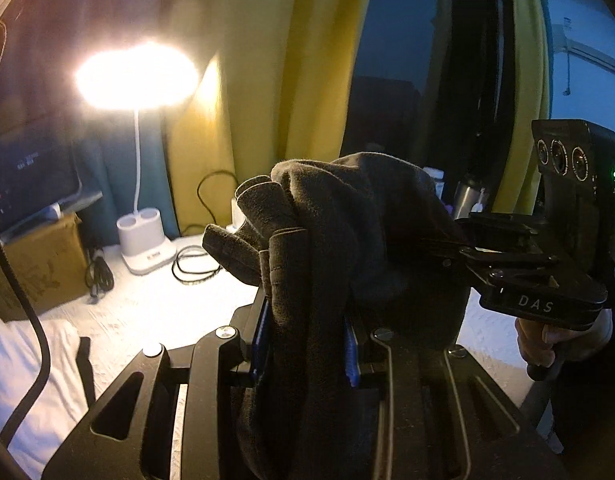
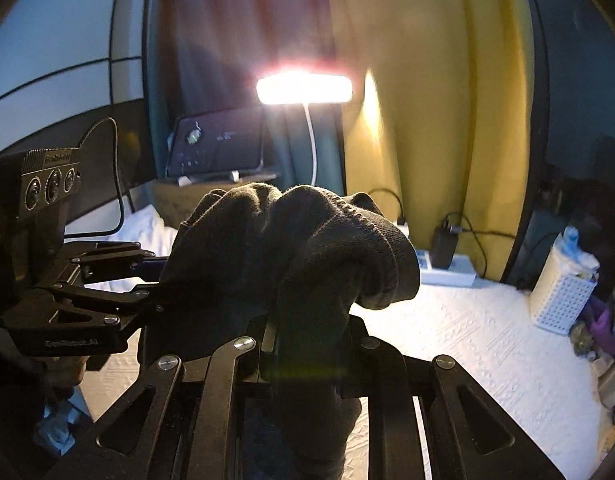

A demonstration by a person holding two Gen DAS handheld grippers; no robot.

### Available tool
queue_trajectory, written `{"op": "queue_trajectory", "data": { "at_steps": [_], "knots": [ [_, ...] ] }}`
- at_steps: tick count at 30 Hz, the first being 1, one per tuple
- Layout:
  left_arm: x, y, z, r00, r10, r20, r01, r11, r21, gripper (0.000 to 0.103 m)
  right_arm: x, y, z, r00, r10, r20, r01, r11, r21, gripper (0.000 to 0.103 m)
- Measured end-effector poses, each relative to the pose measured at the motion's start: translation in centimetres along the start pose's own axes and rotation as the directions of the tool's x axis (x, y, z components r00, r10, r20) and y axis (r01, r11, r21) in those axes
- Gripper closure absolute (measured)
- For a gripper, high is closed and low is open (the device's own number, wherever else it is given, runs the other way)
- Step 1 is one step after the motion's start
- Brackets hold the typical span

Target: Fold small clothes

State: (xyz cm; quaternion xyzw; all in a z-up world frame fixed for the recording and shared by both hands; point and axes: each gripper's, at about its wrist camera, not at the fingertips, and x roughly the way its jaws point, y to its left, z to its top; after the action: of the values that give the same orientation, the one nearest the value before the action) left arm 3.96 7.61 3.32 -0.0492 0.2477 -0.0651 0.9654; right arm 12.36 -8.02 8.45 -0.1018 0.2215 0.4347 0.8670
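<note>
Both tools are clenched on one dark knitted garment (image 1: 347,216), raised above the white-covered bed (image 2: 467,340). The left tool (image 1: 307,344) and right tool (image 2: 307,344) grip separate parts, probably to let it hang for folding.

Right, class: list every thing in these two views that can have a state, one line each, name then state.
dark garment: bunched, lifted off the white surface, clamped from two sides.
left gripper: jaws shut on the garment.
right gripper: jaws shut on the garment.
desk lamp: switched on, glaring.
screen: standing, dimly lit.
cardboard box: closed, under the screen.
</note>
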Motion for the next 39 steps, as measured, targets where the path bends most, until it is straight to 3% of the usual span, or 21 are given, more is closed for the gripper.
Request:
{"op": "queue_trajectory", "data": {
  "at_steps": [12,25,31,39],
  "knots": [
    [-6.7,-1.1,1.1,0.993,0.049,0.111,-0.056,0.997,0.059,0.074,-6.1,4.9,2.3,0.990,0.027,0.137,-0.012,0.994,-0.107,0.084],
    [-14.4,1.0,1.3,0.960,0.167,0.227,-0.185,0.981,0.061,0.074,-8.3,12.6,5.3,0.965,0.141,0.222,-0.086,0.967,-0.238,0.084],
    [-16.7,2.4,-0.1,0.950,0.220,0.222,-0.238,0.969,0.058,0.074,-7.6,15.7,5.4,0.959,0.200,0.201,-0.141,0.951,-0.276,0.084],
    [-15.3,4.8,-2.0,0.959,0.237,0.155,-0.243,0.970,0.019,0.074,-3.2,16.6,4.0,0.970,0.200,0.141,-0.160,0.955,-0.249,0.084]
  ]
}}
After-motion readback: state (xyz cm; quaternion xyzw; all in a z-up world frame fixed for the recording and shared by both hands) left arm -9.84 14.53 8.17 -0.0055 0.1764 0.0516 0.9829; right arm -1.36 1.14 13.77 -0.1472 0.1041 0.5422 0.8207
